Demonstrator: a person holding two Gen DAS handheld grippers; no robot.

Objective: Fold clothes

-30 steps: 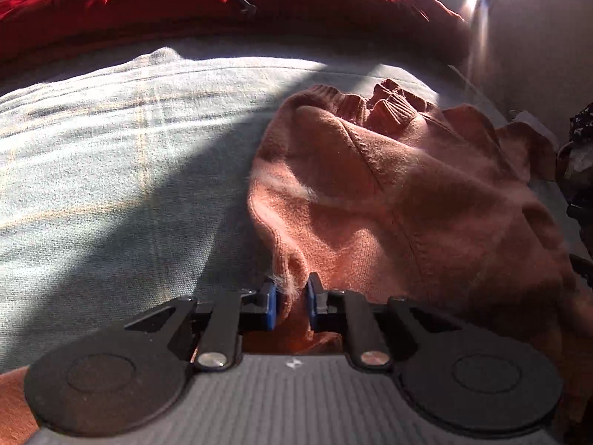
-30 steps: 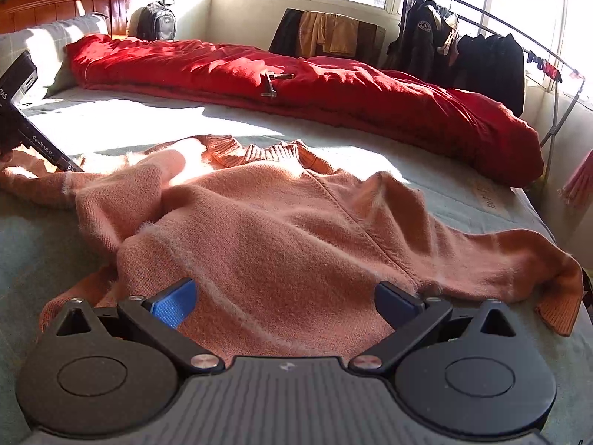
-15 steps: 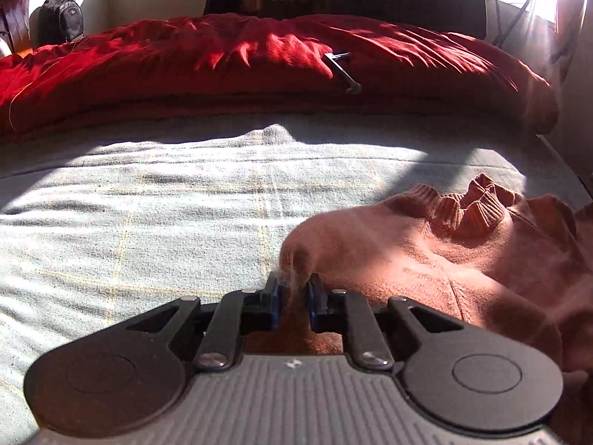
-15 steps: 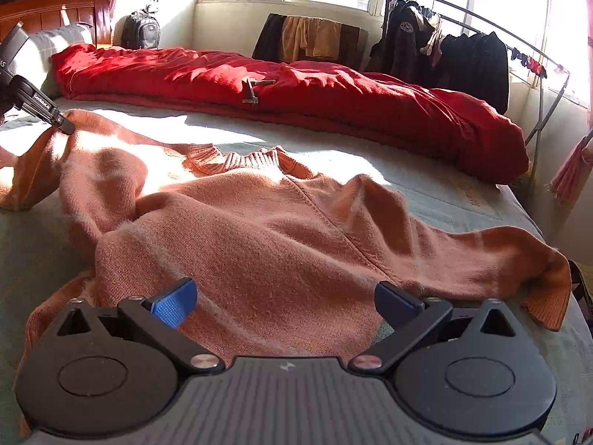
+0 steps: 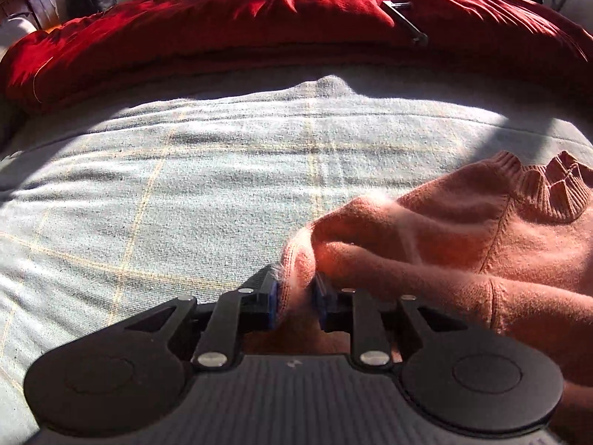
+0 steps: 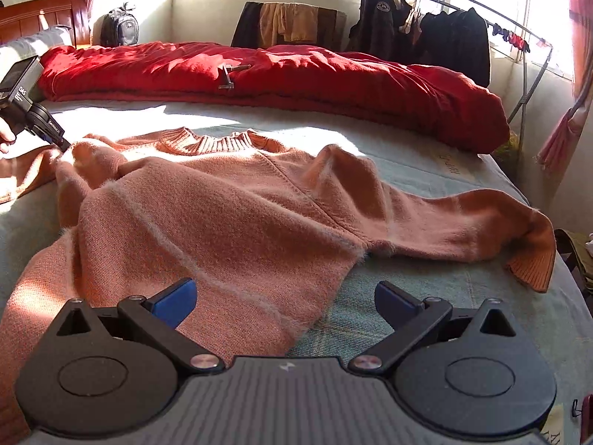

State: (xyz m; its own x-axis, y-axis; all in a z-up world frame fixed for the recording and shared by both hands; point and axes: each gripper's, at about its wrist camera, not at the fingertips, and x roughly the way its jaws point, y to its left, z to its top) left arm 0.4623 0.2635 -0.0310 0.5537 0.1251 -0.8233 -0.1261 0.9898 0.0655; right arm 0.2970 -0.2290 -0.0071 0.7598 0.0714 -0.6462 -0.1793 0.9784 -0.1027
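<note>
An orange knit sweater [image 6: 241,215] lies spread on the grey-green bed cover [image 5: 185,193], ribbed collar toward the far side and one sleeve [image 6: 481,222] stretched out to the right. My left gripper [image 5: 296,296] has a fold of the sweater's [image 5: 463,244] shoulder between its blue pads. Its jaws are opening, and the fabric still fills the gap. In the right wrist view that left gripper [image 6: 61,144] touches the sweater's left shoulder. My right gripper [image 6: 285,289] stands wide open above the sweater's near hem, with nothing pinched.
A red duvet [image 6: 296,74] with a small metal tool [image 6: 228,76] on it runs along the bed's far side. Behind it are a backpack [image 6: 118,26] and a rack of dark clothes [image 6: 426,29]. The bed's right edge [image 6: 563,259] drops off near the sleeve cuff.
My left gripper has pulled the sweater's shoulder leftward, spreading the sweater flatter, and its jaws now stand slightly wider. The right gripper has shifted a little and stays open.
</note>
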